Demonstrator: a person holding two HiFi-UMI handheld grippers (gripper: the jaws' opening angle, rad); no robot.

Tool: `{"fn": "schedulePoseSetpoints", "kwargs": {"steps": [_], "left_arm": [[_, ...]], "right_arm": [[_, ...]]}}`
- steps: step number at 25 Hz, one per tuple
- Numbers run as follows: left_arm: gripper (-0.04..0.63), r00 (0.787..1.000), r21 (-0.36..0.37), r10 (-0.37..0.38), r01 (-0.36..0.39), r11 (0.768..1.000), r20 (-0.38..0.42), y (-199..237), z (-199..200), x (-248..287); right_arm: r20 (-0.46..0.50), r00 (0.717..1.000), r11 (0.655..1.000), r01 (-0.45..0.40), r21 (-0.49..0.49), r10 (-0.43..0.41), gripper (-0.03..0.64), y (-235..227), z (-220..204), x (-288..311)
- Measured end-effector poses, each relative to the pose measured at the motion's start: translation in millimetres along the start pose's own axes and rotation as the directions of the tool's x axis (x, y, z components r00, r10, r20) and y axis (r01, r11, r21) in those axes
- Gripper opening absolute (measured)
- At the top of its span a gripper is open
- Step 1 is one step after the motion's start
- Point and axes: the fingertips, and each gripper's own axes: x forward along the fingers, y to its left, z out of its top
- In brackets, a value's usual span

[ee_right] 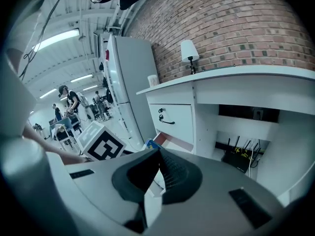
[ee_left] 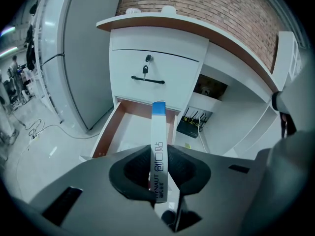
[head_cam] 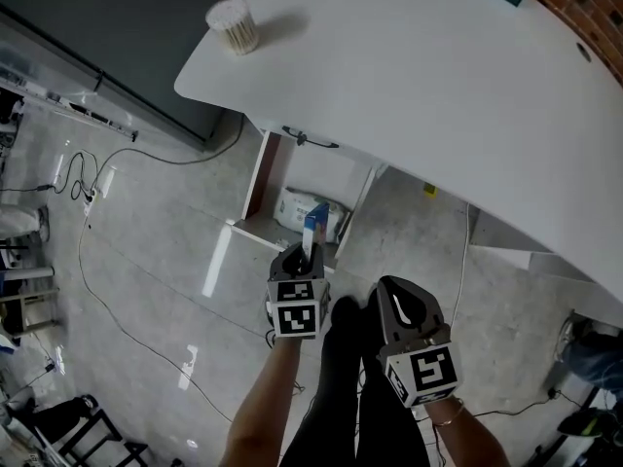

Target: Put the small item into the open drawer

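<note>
A slim white box with a blue end [ee_left: 158, 132] stands upright between the pads of my left gripper [ee_left: 159, 155], which is shut on it. In the head view the box [head_cam: 312, 230] sticks up from the left gripper [head_cam: 310, 253], just in front of the open drawer [head_cam: 251, 226] under the white desk. The drawer's brown-edged wall [ee_left: 109, 127] lies right ahead of the box. My right gripper [head_cam: 394, 295] hangs beside the left one, jaws together with nothing in them [ee_right: 158, 155].
A white bag [head_cam: 297, 207] lies in the open drawer. Above it is a shut drawer with a black handle and key [ee_left: 147, 78]. A tub of cotton swabs [head_cam: 233, 25] stands on the desk top [head_cam: 419, 76]. Cables [head_cam: 92, 178] trail over the floor at left.
</note>
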Motion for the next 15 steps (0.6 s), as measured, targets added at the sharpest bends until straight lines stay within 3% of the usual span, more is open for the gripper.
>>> {"fn": "schedulePoseSetpoints", "kwargs": {"steps": [7,15], "left_arm": [[0.098,1.000,0.054,-0.019,0.020,0.998,-0.013,-3,-14,35],[0.097,0.995,0.096,-0.052,0.060,0.994,-0.087,-13,-37,73]], "right_arm": [[0.014,1.000,1.000,-0.006,-0.020,0.006,0.008,3,-17,5],[0.029,1.000,1.000,0.012,-0.005,-0.012,0.008,-8,-32,11]]}}
